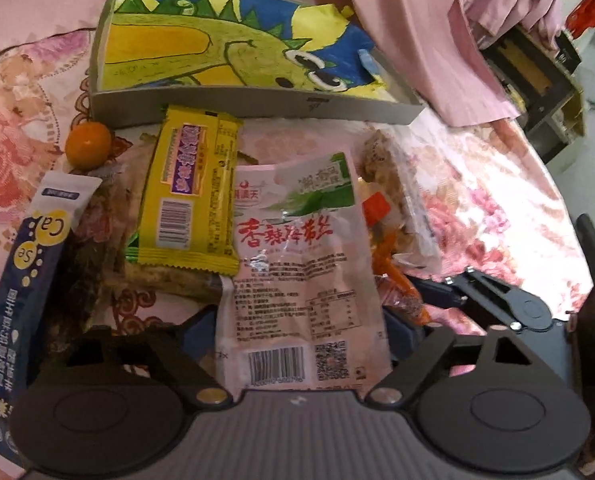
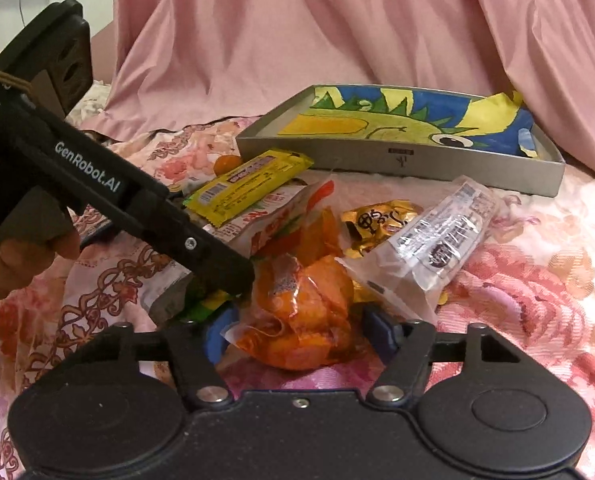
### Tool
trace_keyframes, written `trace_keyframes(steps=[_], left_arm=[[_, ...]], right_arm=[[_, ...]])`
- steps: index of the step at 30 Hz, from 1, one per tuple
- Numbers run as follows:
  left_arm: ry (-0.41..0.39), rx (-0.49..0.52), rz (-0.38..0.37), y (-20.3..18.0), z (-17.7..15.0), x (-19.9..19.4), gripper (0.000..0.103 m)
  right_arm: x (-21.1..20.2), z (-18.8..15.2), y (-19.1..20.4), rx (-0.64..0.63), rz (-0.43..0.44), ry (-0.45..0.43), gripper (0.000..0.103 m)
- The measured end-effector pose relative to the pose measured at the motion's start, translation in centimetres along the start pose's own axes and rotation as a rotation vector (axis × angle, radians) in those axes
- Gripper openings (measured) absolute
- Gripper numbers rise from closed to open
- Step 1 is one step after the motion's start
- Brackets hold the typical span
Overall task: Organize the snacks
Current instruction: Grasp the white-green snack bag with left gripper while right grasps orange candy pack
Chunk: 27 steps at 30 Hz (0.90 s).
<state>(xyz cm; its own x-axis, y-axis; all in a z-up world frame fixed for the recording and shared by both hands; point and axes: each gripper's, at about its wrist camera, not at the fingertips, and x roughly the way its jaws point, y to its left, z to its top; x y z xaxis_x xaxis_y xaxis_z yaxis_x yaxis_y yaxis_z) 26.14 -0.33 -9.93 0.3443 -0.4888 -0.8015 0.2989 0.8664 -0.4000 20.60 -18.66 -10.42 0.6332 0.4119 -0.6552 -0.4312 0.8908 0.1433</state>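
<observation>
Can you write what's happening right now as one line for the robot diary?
left gripper: around white packet, grip unclear | right gripper: around orange packet, grip unclear | grey box: no snacks inside yet

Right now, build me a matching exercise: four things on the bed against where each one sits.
Things:
1. small orange fruit
2. white packet with red lettering
3. orange snack bag
4. cartoon picture

Places:
A. between the right gripper's fingers
B. inside the grey tray
C. left of the yellow wrapper
D. between the left gripper's fingers

Pairs: 1-C, 2-D, 3-A, 4-B
</observation>
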Motion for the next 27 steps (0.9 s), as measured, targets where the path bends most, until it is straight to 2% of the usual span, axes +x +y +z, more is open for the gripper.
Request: trace_keyframes(steps=[7, 11, 15, 18, 21, 25, 27], left_arm=[[-0.009, -0.055, -0.067, 1.5, 0.0, -0.5, 0.080], [-0.011, -0.079, -0.066, 1.5, 0.0, -0.4, 0.079], [-0.010, -0.107, -0.056, 1.3, 0.1, 0.0, 0.080], [0.015, -0.153, -0.042, 1.3, 0.2, 0.9, 0.086], [0.019, -0.167, -0.007, 0.8, 0.5, 1.3, 0.087], [0.034, -0.170, 0.029, 0.3, 1.2, 1.9, 0.086], [0.037, -0.172, 0.038, 0.3, 1.2, 1.9, 0.085]], right_arm=[[-0.5, 0.1, -0.5, -0.012, 0.006, -0.010, 0.058], [-1.0, 0.1, -0.8, -0.006, 0.003, -0.022, 0.052], [-1.4, 0.2, -1.1, 0.004, -0.002, -0.039, 0.050], [-1.4, 0.1, -1.5, 0.024, 0.010, -0.038, 0.051], [-1.3, 0.0, -1.5, 0.020, 0.016, -0.043, 0.053], [-0.9, -0.4, -1.5, 0.024, 0.017, -0.023, 0.064], [-0.6, -0.5, -1.6, 0.036, 0.023, -0.014, 0.065]])
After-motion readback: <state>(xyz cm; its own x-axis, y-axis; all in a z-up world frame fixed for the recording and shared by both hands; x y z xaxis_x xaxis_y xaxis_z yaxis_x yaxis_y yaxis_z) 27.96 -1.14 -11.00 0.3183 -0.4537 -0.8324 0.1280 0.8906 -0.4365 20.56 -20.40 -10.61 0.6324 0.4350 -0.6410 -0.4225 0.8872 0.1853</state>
